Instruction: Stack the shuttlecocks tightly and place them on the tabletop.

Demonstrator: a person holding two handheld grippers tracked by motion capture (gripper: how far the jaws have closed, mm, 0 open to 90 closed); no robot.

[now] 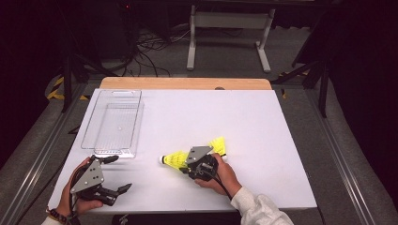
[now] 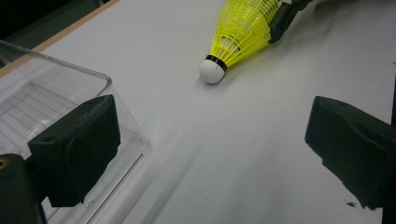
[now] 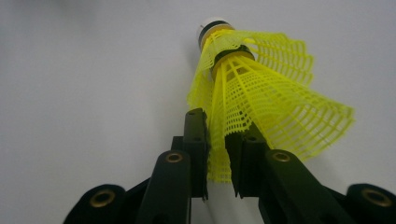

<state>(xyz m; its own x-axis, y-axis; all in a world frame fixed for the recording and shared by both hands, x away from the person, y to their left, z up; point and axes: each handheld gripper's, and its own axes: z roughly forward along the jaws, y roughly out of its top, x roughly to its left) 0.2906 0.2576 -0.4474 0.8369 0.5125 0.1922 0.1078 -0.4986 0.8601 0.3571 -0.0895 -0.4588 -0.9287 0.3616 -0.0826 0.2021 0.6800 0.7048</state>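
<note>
The right gripper point(image 3: 217, 154) pinches the meshed yellow skirt of a shuttlecock point(image 3: 261, 93), white cork tip on the white table point(image 1: 263, 122) near its front edge. The left gripper point(image 2: 210, 144) gapes wide, holding nothing, beside a clear tray point(image 1: 112, 119).

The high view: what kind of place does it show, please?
Probably a lab or studio set up for recording: a white table on grey floor, loose cables behind it, dark curtains around, and a person working with a hand-held gripper on a yellow shuttlecock.
</note>
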